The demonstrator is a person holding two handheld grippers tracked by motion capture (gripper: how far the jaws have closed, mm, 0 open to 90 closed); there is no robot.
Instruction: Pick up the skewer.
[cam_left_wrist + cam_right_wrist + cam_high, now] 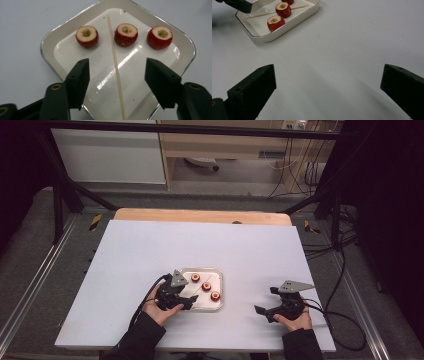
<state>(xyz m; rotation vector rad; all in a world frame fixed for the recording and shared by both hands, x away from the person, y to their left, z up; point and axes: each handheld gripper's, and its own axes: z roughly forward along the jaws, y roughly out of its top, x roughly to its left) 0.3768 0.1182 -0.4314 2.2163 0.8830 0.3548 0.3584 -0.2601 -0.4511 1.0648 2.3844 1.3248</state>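
A white square tray [212,269] lies on the table near its front edge. In it rest three red cored fruits: one [87,36] left of a thin wooden skewer [116,67], two [126,34] [159,37] right of it. My left gripper [117,66] is open over the tray's near corner, its jaws on either side of the skewer without touching it. In the high view the left gripper [186,296] reaches in from the tray's left. My right gripper [266,301] is open and holds nothing, over bare table to the right of the tray [292,23].
The white table top [200,245] stretches wide behind and beside the tray. Black cables [345,320] trail off the table's right edge from the right gripper. A black frame and a wooden shelf unit stand beyond the far edge.
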